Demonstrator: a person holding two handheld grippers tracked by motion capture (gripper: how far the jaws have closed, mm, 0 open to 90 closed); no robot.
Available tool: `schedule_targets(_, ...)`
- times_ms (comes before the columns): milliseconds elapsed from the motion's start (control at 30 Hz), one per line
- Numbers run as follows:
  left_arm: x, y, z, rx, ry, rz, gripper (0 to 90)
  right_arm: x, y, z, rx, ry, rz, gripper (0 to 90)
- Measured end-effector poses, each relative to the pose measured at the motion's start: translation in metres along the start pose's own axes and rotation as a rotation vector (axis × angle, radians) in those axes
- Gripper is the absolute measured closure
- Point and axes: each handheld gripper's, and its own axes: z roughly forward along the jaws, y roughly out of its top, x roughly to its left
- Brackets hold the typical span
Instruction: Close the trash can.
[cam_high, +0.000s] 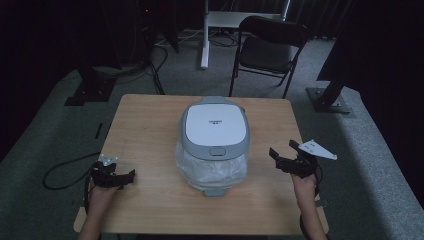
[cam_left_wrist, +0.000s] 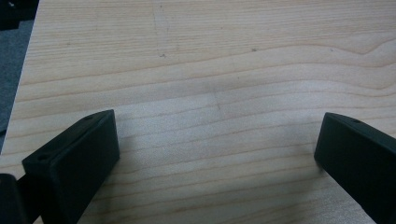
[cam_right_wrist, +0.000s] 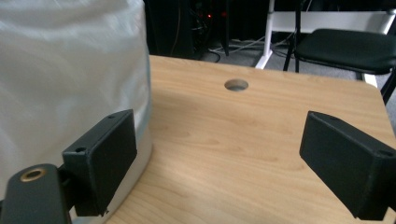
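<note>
White lidded bin (cam_high: 215, 145) with plastic liner mid-desk (cam_high: 145, 120), between left tool (cam_high: 116, 176) and right tool (cam_high: 286, 156), both spread, empty. Black chair (cam_high: 270, 45) behind.

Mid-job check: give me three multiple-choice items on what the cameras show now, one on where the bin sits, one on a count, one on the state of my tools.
1. Where does the lidded bin stand on the table?
A. at the left edge
B. near the middle, between the two tools
C. on the far right corner

2. How many chairs stand beyond the table?
A. one
B. two
C. three

3. How do the jaws of the left tool and the right tool stand?
A. both shut
B. left shut, right open
C. both open, holding nothing

Answers:
1 B: the high view shows the bin mid-table with one tool on each side.
2 A: a single black chair stands behind the far edge.
3 C: each gripper view shows bare wood between jaws set wide apart.
</note>
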Motion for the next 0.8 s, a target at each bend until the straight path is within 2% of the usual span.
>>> schedule_targets(267, 0.000, 0.000, 0.000, 0.000, 0.000, 0.000, 0.7, -0.014, -0.021, 0.005, 0.047, -0.042, 0.032, 10.4)
schedule_targets(500, 0.000, 0.000, 0.000, 0.000, 0.000, 0.000, 0.7, -0.023, -0.042, 0.007, 0.100, -0.098, 0.024, 10.4)
schedule_targets(667, 0.000, 0.000, 0.000, 0.000, 0.000, 0.000, 0.7, -0.030, -0.055, 0.005, 0.113, -0.136, 0.058, 10.4)
schedule_targets(800, 0.000, 0.000, 0.000, 0.000, -0.001, 0.001, 0.7, -0.030, -0.065, 0.004, 0.149, -0.183, 0.035, 10.4)
